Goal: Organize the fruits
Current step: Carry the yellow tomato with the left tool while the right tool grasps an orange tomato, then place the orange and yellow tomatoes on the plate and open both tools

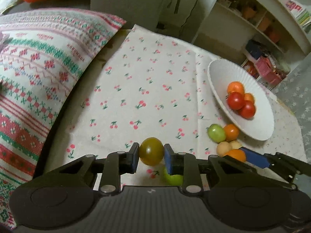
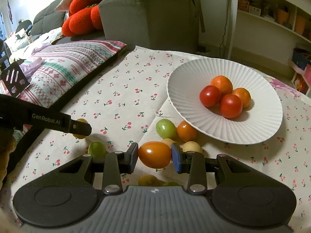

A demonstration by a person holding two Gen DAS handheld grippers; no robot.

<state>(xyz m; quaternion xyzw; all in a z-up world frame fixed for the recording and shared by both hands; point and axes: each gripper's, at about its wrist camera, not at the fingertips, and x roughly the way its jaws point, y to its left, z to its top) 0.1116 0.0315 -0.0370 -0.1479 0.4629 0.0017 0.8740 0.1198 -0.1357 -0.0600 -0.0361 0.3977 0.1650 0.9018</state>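
Note:
My left gripper (image 1: 151, 156) is shut on an olive-green tomato (image 1: 151, 151), held just above the cherry-print cloth (image 1: 136, 77). In the right wrist view one of its fingers (image 2: 79, 128) crosses that tomato (image 2: 81, 120) at the left. An orange tomato (image 2: 155, 154) sits squeezed between the pads of my right gripper (image 2: 155, 156), which is shut on it. A white ribbed plate (image 2: 184, 81) on the right holds two red tomatoes (image 2: 210, 95) and two orange ones (image 2: 221, 84). Loose beside the plate lie a green tomato (image 2: 165, 128), an orange one (image 2: 186, 131) and pale yellow ones (image 2: 192, 146).
Another green tomato (image 2: 97, 149) lies near my right gripper's left finger, and yellow-green fruit (image 2: 148, 180) shows under its body. A patterned cushion (image 1: 38, 68) borders the cloth on the left. A grey sofa (image 2: 145, 15), a red knitted cushion (image 2: 83, 19) and white shelves (image 2: 272, 23) stand behind.

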